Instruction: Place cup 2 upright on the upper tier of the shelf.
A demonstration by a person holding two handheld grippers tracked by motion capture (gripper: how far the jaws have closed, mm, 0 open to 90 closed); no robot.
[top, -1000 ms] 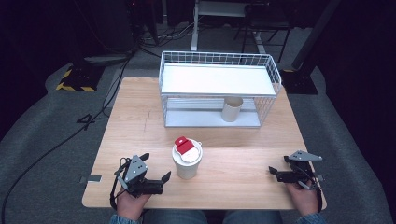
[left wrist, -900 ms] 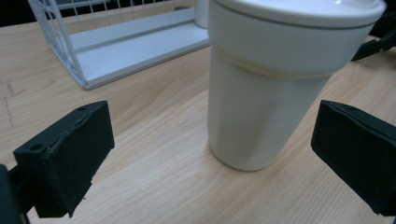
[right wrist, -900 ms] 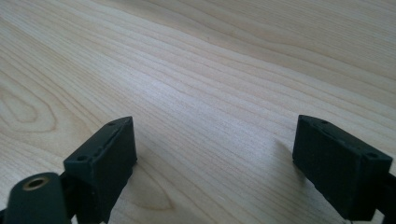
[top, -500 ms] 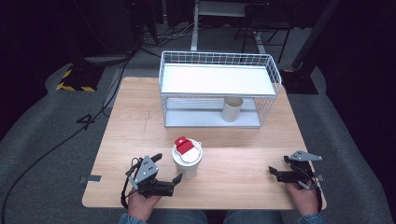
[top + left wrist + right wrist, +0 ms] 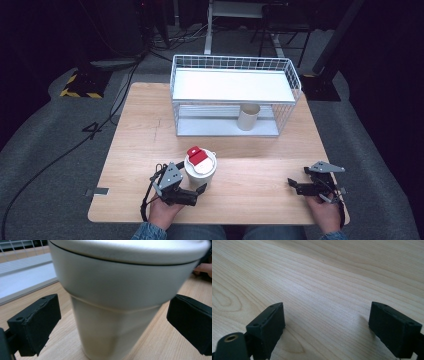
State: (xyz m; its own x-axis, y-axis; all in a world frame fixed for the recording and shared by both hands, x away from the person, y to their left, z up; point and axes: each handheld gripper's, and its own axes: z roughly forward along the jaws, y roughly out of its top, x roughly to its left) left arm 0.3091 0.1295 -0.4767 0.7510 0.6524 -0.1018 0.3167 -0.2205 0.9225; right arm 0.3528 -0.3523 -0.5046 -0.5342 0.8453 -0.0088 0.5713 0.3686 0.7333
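A white lidded cup (image 5: 200, 171) with a red tab (image 5: 195, 155) on its lid stands upright on the near half of the wooden table (image 5: 250, 150). My left gripper (image 5: 196, 182) is low at the cup's near-left side. In the left gripper view the cup (image 5: 112, 302) is very close between the two spread jaws, with a gap on each side, so my left gripper (image 5: 112, 326) is open around it. My right gripper (image 5: 295, 186) rests open near the table's front right edge, and my right gripper (image 5: 327, 322) has bare wood between its jaws.
A white wire basket shelf (image 5: 235, 85) stands at the back of the table, with a beige cup (image 5: 248, 117) upright on its lower level. Cables and stand legs lie on the dark floor beyond.
My left gripper has moved right and forward to the white cup, so its jaws now stand on either side of it. The right gripper has not moved.
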